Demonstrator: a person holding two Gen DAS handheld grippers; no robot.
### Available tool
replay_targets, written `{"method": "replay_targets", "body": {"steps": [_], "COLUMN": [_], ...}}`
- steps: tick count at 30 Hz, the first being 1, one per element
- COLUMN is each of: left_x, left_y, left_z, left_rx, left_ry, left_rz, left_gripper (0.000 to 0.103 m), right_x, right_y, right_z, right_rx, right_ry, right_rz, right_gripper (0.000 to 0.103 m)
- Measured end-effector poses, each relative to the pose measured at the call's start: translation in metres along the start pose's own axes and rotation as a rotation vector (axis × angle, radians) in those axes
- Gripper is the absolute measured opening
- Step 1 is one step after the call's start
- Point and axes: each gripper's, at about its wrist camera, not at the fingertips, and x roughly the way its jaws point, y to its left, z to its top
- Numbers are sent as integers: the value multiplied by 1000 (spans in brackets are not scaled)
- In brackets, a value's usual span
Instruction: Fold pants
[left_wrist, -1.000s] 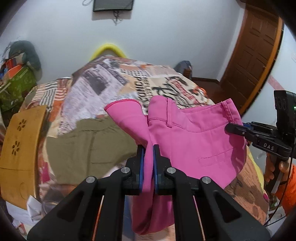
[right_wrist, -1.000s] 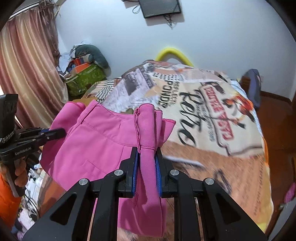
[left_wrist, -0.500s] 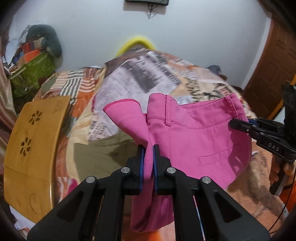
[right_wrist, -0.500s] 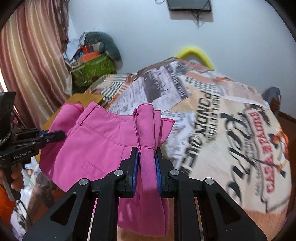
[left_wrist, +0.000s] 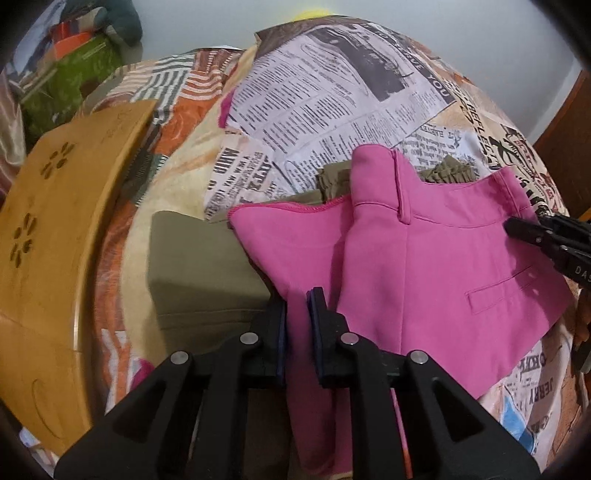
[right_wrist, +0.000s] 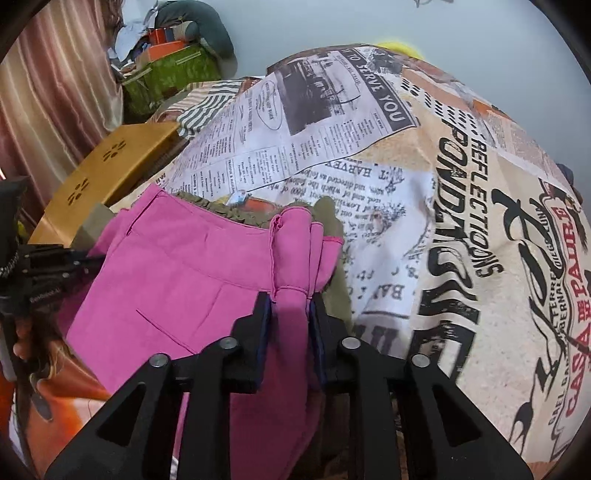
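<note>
The pink pants (left_wrist: 424, 266) hang spread between my two grippers above the bed, waistband up, back pocket showing. My left gripper (left_wrist: 297, 306) is shut on one bunched waist corner. My right gripper (right_wrist: 290, 306) is shut on the other bunched waist corner of the pants (right_wrist: 177, 280). Each gripper shows in the other's view: the right one (left_wrist: 517, 227) at the pants' right edge, the left one (right_wrist: 86, 258) at their left edge. The legs hang down out of sight below the jaws.
A bedspread with newspaper print (left_wrist: 332, 96) covers the bed. Olive-green clothing (left_wrist: 199, 266) lies on it under the pants, also seen in the right wrist view (right_wrist: 221, 212). A wooden lap table (left_wrist: 48, 240) lies at the left. Cluttered bags (right_wrist: 166, 70) stand by the wall.
Both grippers have tipped down and moved lower and forward over the bed with the pants. The pants now hang over the olive clothing. The grips are unchanged.
</note>
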Motion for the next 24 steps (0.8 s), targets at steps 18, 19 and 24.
{"method": "replay_targets", "body": {"steps": [18, 19, 24], "left_x": [-156, -168, -247], "left_y": [-48, -56, -99], "left_z": [-17, -18, -41], "left_rx": [33, 39, 101], "left_ry": [-179, -197, -323], "left_rz": [75, 62, 49], "left_gripper": [15, 15, 15], "right_x": [-138, -155, -234], "right_y": [-6, -3, 17], "right_z": [-12, -14, -28], "right_rx": [54, 48, 10], "right_ry": [-174, -201, -334], "right_rz": [-6, -6, -7], "right_gripper": [34, 34, 34]}}
